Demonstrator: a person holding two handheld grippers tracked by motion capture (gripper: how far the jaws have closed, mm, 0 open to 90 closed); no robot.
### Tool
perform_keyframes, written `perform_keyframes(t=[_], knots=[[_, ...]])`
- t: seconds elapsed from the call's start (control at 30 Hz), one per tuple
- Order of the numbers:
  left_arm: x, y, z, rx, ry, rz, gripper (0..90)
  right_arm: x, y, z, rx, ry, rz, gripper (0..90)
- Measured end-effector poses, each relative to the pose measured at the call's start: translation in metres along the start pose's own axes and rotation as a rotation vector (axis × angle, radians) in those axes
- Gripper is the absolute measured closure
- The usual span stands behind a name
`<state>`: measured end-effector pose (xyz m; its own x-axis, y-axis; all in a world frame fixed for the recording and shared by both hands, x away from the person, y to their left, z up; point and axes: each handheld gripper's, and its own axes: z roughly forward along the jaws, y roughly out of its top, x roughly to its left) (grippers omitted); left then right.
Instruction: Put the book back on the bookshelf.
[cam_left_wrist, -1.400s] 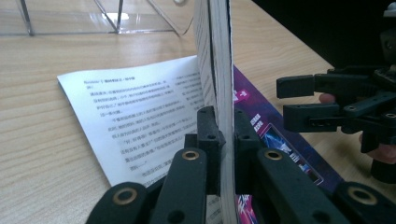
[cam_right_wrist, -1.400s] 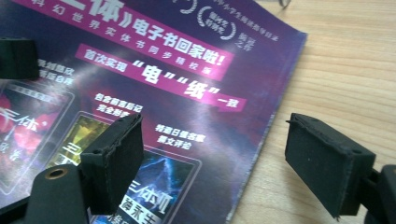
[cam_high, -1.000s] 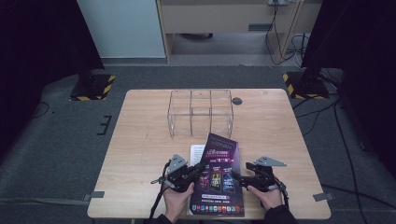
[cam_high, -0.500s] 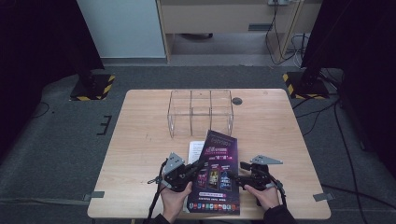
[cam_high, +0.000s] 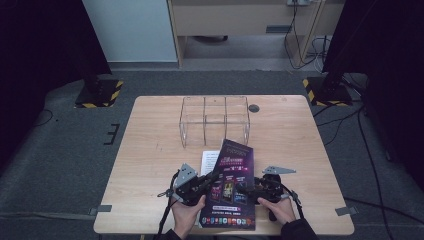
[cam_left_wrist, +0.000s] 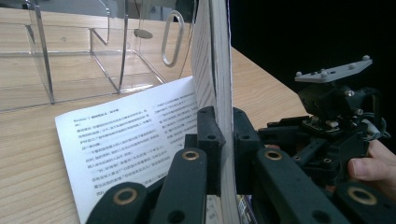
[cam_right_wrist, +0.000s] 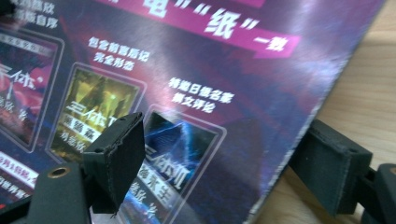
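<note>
Left gripper (cam_high: 214, 177), high view, near edge of table (cam_high: 150, 150): jaws pinched tight on the left edge of the book (cam_high: 231, 185). Left gripper view confirms it, both pads (cam_left_wrist: 212, 140) pressed on the block of pages (cam_left_wrist: 219, 70), which rises between them. One loose white page (cam_left_wrist: 126, 140) lies flat on the wood to the left, its print too small to read.

Book sits at the near middle of the table, between the two grippers and just in front of the clear organizer (cam_high: 214, 120). Long axis runs from the near edge away toward the organizer, far end leaning slightly left. The dark purple cover faces up and right. Its near end hangs at the table edge. How far the cover is raised off the page under it is hard to judge from above.

Right gripper (cam_high: 248, 189): jaws spread wide, straddling the book's right edge. In the right gripper view one pad (cam_right_wrist: 116, 154) lies over the cover (cam_right_wrist: 187, 84), the other (cam_right_wrist: 331, 163) is on the wood beyond the edge; neither is seen pressing. They have just closed a little. Hands partly cut off at the bottom of the frame.

Against a second ago: the book's far end has swung left, and the white page shows more.
</note>
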<state>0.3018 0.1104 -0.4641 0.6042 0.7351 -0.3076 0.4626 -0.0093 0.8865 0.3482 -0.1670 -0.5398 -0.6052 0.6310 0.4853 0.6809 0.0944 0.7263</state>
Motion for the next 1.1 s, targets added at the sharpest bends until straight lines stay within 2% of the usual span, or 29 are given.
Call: perform_keyframes(t=[0.13,0.2,0.27,0.37,0.4,0.43,0.47,0.63,0.73,0.9,1.1], knots=[[0.0,0.0,0.0,0.002,-0.001,0.002,85.0,-0.001,-0.001,0.004,0.023,0.042,0.036,23.4],[0.0,-0.001,0.0,0.001,-0.001,0.002,85.0,-0.001,-0.001,0.004,0.026,0.043,0.045,25.2],[0.0,-0.001,0.0,0.0,0.001,0.004,85.0,-0.002,0.0,0.003,0.035,0.04,0.066,31.8],[0.001,-0.001,0.0,-0.002,0.006,0.005,85.0,-0.005,0.002,-0.002,0.051,0.041,0.129,45.2],[0.001,-0.001,0.0,-0.002,0.006,0.005,85.0,-0.005,0.002,-0.002,0.051,0.041,0.129,45.2],[0.001,-0.001,0.0,-0.002,0.009,0.005,85.0,-0.005,0.003,-0.004,0.051,0.042,0.15,48.6],[0.002,-0.002,0.001,-0.001,0.014,0.008,85.0,-0.006,0.004,-0.008,0.045,0.051,0.185,56.7],[0.004,-0.003,0.002,0.004,0.026,0.016,84.9,-0.006,0.006,-0.014,0.033,0.082,0.243,68.0],[0.005,-0.005,0.003,0.008,0.039,0.029,84.9,-0.006,0.006,-0.016,0.031,0.104,0.258,73.3],[0.009,-0.005,0.003,0.01,0.046,0.025,84.9,-0.004,0.007,-0.019,0.027,0.121,0.269,76.3],[0.015,-0.007,0.003,0.009,0.068,0.016,84.8,0.0,0.009,-0.025,-0.014,0.121,0.262,79.6]])
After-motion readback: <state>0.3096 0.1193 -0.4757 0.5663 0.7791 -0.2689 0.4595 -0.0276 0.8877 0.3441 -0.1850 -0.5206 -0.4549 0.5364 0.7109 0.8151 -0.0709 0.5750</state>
